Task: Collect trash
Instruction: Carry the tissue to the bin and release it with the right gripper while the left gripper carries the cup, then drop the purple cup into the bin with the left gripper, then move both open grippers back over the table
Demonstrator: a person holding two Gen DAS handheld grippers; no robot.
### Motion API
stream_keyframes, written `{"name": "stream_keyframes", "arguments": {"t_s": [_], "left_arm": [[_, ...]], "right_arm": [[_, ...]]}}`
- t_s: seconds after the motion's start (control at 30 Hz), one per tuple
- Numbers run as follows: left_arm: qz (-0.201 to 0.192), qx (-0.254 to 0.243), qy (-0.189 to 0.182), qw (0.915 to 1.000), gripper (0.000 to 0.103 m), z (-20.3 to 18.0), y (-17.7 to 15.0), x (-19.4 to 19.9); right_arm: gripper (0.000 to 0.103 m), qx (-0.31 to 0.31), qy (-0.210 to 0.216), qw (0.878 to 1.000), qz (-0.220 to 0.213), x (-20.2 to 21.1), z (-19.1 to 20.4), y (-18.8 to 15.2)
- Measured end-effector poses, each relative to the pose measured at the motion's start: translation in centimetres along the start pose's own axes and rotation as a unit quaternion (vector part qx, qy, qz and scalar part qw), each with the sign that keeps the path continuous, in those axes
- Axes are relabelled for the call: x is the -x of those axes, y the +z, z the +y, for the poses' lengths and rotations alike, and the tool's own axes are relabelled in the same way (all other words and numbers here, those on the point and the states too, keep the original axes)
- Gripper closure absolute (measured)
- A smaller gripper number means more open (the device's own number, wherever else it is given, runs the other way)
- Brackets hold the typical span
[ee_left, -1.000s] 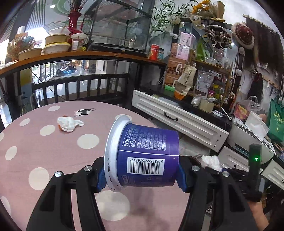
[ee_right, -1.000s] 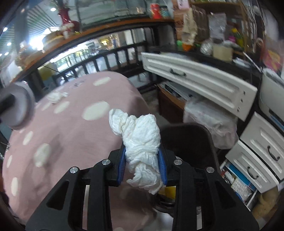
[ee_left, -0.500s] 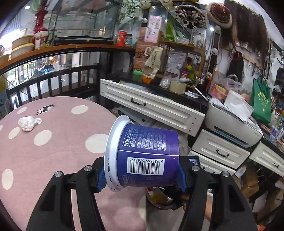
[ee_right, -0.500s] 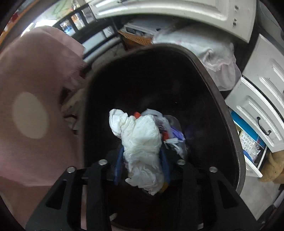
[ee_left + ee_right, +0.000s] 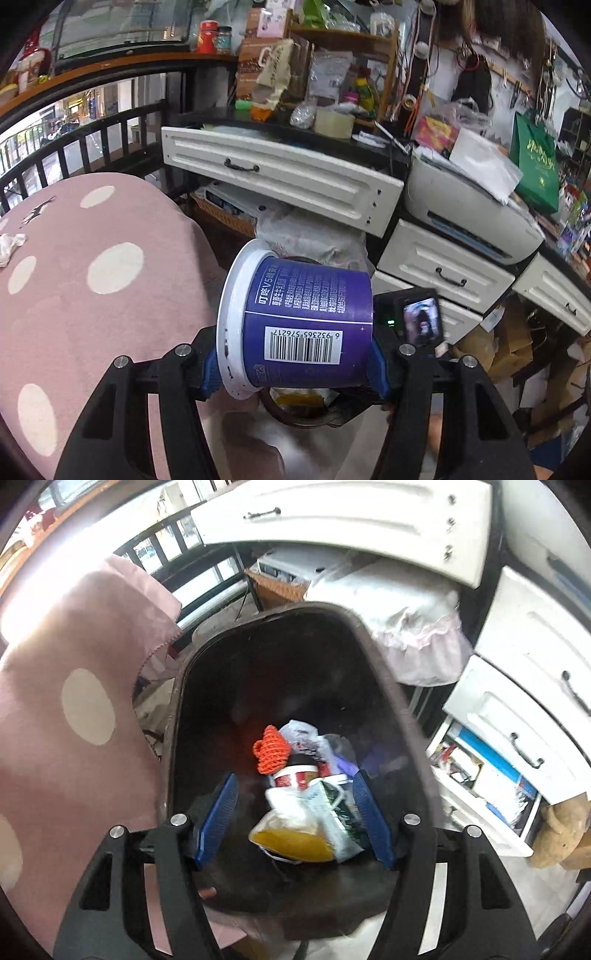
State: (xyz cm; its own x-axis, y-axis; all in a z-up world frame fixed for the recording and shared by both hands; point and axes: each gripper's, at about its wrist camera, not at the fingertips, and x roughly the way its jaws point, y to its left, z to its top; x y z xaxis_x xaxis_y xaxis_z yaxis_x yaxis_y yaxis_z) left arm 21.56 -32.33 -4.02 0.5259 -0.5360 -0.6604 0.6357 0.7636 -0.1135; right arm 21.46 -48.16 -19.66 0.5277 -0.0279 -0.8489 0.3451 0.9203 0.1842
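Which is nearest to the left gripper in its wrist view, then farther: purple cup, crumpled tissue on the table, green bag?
1. purple cup, clamped sideways in the left gripper.
2. crumpled tissue, far left on the pink tablecloth.
3. green bag, upper right, beyond the drawers.

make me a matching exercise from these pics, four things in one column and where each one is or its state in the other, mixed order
Things:
1. purple cup
2. right tool
3. orange mesh ball
4. crumpled tissue

Places or states:
A. lying on the pink dotted tablecloth
B. clamped sideways in the left tool
C. open over the dark trash bin, nothing between its pads
D. inside the bin, among other rubbish

Pairs: 1-B, 2-C, 3-D, 4-A
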Motion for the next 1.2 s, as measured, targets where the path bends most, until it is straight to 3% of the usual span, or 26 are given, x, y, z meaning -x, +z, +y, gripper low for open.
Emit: {"name": "stream_keyframes", "arguments": {"t_s": [0.2,0.4,0.73,0.87,0.93,1.0,1.2], "left_arm": [[0.047,-0.008,0.0,0.9989,0.043,-1.4,-0.7,-4.5],[0.113,-0.003,0.005,0.9935,0.043,-2.2,-2.1,-10.1],[0.185,-0.035,0.021,0.982,0.043,-3.9,-4.3,-16.2],[0.196,-0.035,0.026,0.9796,0.038,-4.1,-4.4,-17.3],[0.195,-0.042,0.031,0.9793,0.027,-4.3,-4.3,-17.4],[0.189,-0.048,0.034,0.9802,0.022,-4.4,-4.1,-17.3],[0.166,-0.047,0.015,0.9849,0.021,-4.5,-3.1,-14.6]], "right_arm": [[0.038,-0.013,-0.002,0.999,-0.036,4.0,-2.2,-1.1],[0.038,-0.025,-0.042,0.997,-0.059,7.4,-5.0,-3.5],[0.038,-0.058,-0.055,0.995,-0.067,10.0,-8.4,-7.1],[0.038,-0.069,-0.056,0.994,-0.066,10.3,-9.2,-7.9],[0.038,-0.07,-0.058,0.994,-0.066,10.5,-9.4,-8.2],[0.038,-0.069,-0.059,0.994,-0.067,10.7,-9.4,-8.4],[0.037,-0.065,-0.065,0.992,-0.081,11.1,-9.0,-7.7]]}}
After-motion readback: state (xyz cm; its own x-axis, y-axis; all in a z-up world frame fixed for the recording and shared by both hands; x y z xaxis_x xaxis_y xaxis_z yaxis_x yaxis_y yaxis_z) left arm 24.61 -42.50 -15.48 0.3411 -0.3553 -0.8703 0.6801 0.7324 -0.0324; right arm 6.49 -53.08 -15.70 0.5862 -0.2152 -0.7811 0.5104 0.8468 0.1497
